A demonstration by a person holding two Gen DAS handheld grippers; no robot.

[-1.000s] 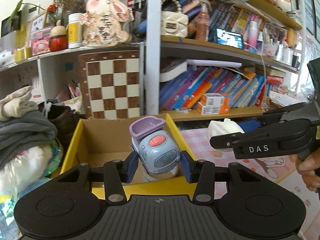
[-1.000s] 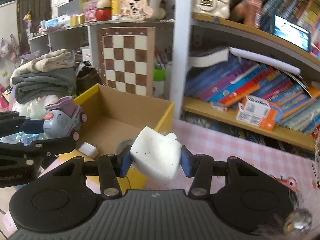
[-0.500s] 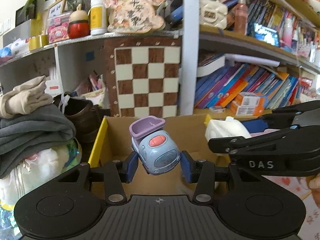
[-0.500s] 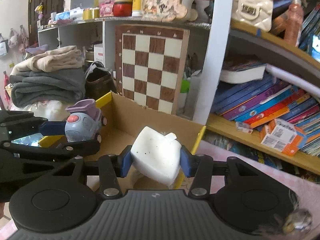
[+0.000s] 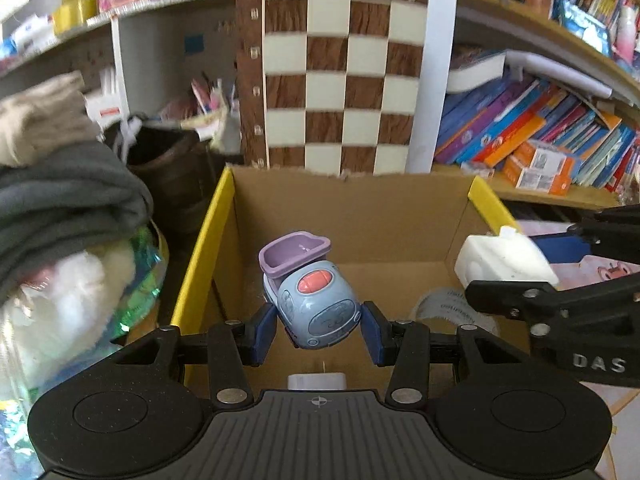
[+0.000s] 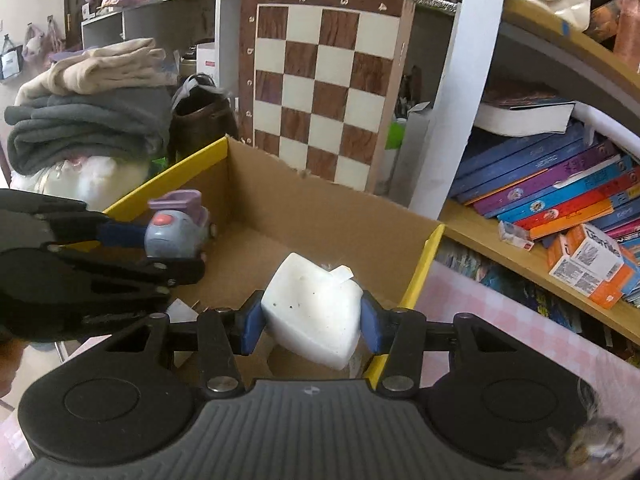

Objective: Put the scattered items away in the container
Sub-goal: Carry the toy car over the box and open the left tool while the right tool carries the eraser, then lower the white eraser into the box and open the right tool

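Observation:
My left gripper [image 5: 318, 330] is shut on a blue toy truck [image 5: 312, 304] with a purple tipper and holds it over the open cardboard box [image 5: 352, 216] with yellow rims. My right gripper [image 6: 310, 326] is shut on a white block [image 6: 314, 312] and hangs over the box's right rim [image 6: 424, 264]. In the left wrist view the white block [image 5: 500, 258] and the right gripper [image 5: 510, 264] show at the right. The toy truck [image 6: 178, 228] in the left gripper [image 6: 176, 236] shows at the left of the right wrist view. A roll of tape [image 5: 452, 310] and a small white piece [image 5: 316, 380] lie on the box floor.
A chessboard [image 5: 340, 76] leans upright behind the box. Folded grey and beige clothes [image 5: 60, 184] sit on a bagged white bundle [image 5: 76, 304] to the left, with a brown bag [image 6: 200, 116] behind. Shelves of books [image 6: 560, 192] run along the right, above a pink checked tabletop [image 6: 480, 320].
Both grippers have moved forward and down with their loads, from short of the box's front rim to over its inside. The box and chessboard now loom larger. Neither grip has changed.

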